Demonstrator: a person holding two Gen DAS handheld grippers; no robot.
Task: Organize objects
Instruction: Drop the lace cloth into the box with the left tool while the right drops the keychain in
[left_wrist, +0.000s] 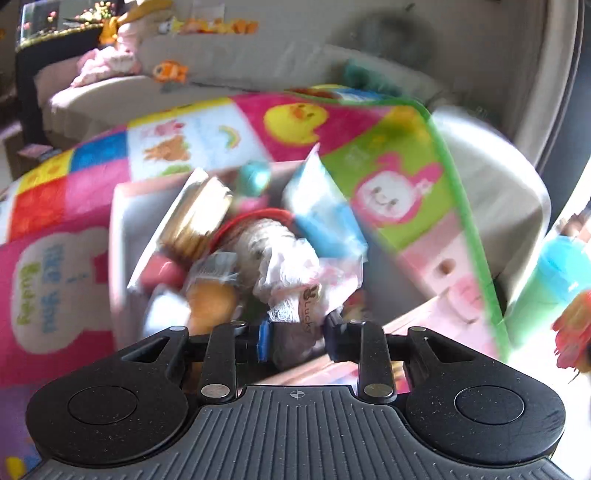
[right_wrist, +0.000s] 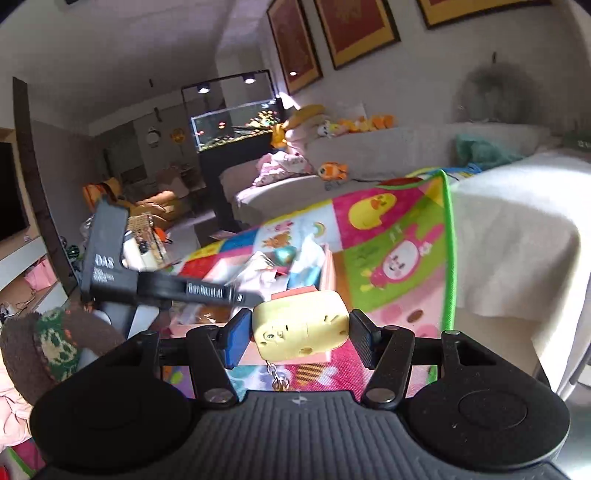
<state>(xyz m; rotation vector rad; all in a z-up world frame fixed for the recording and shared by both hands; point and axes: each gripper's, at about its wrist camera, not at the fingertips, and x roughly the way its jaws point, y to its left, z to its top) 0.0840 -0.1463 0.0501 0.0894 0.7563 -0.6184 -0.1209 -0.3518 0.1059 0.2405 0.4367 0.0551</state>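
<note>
Right gripper (right_wrist: 300, 338) pinches a yellow toy (right_wrist: 301, 326), its chain cut off below. Left gripper (left_wrist: 297, 338) stands slightly spread over the blurred pink box (left_wrist: 118, 229) on the play mat (left_wrist: 402, 177); contents indistinct.

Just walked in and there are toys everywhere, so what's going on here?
A person is tidying small things into a pink box on a colourful play mat, a handheld gripper in each hand. The right gripper is clamped on a yellow toy with a keychain, carried near the box. The left gripper is over the already crowded box with its fingers apart and nothing gripped; that view is blurred.
</note>
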